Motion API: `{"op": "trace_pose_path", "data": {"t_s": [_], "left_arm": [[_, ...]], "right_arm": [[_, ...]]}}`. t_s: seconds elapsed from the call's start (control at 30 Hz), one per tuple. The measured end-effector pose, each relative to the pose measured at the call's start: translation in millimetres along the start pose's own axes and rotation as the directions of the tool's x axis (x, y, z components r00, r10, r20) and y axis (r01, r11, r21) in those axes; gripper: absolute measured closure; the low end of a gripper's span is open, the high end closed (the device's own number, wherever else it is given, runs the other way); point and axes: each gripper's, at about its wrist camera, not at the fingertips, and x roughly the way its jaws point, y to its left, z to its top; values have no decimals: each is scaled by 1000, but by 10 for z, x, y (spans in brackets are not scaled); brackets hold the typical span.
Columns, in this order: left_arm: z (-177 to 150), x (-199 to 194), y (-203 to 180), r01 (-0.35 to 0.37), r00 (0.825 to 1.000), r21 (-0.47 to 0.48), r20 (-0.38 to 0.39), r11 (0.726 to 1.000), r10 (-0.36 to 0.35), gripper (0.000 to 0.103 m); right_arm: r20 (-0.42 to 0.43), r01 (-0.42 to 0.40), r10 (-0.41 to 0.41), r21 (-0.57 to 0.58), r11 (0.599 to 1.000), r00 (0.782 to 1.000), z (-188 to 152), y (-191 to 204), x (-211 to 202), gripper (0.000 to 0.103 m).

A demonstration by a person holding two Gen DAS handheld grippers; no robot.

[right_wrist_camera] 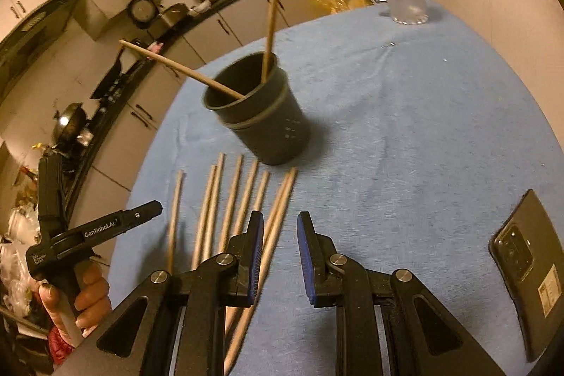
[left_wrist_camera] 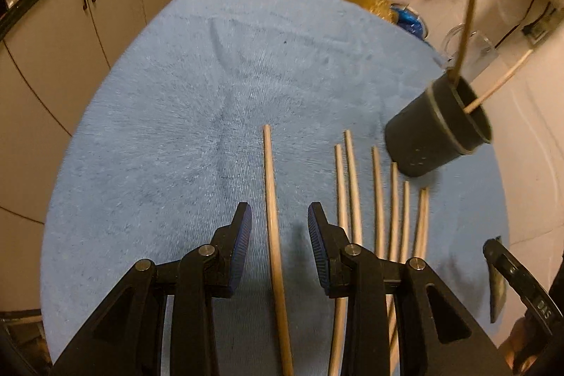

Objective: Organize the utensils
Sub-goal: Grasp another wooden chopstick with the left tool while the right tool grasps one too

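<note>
Two claws point steeply down over the blue-cloth table (right_wrist_camera: 405, 129). Left claw (left_wrist_camera: 279, 228) stands released, straddling one loose wooden chopstick (left_wrist_camera: 271, 199) without touching it. Right claw (right_wrist_camera: 280, 233) is released too, over the rightmost sticks. Eight wooden chopsticks (right_wrist_camera: 232, 196) lie side by side; two more lean in the dark cylindrical holder (right_wrist_camera: 261, 115) just beyond them.

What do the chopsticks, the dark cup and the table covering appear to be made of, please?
Chopsticks: probably wood or bamboo, pale tan with a matte, unpainted look. Dark cup: likely plastic, smooth matte grey with a moulded band and small markings. Table covering: blue cloth, terry-like, with a fuzzy ribbed nap and creases.
</note>
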Motion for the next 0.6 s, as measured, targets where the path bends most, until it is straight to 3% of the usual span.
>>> {"op": "trace_pose_path", "data": {"t_s": [0.03,0.23,0.37,0.6], "left_arm": [[21,61,-8,-12,1000,5,-13,1000,12,72],[45,264,-23,-64,997,16,-48,998,64,96],[-27,231,30,-59,997,13,-42,998,59,97],[-191,142,66,-59,997,13,-40,998,60,97]], "right_arm": [[-11,6,-6,11,1000,1000,8,-19,35,73],[-75,24,-22,26,999,997,5,-2,210,72],[-116,34,-30,25,999,993,22,47,349,72],[-182,75,-70,19,997,981,58,119,592,85]]}}
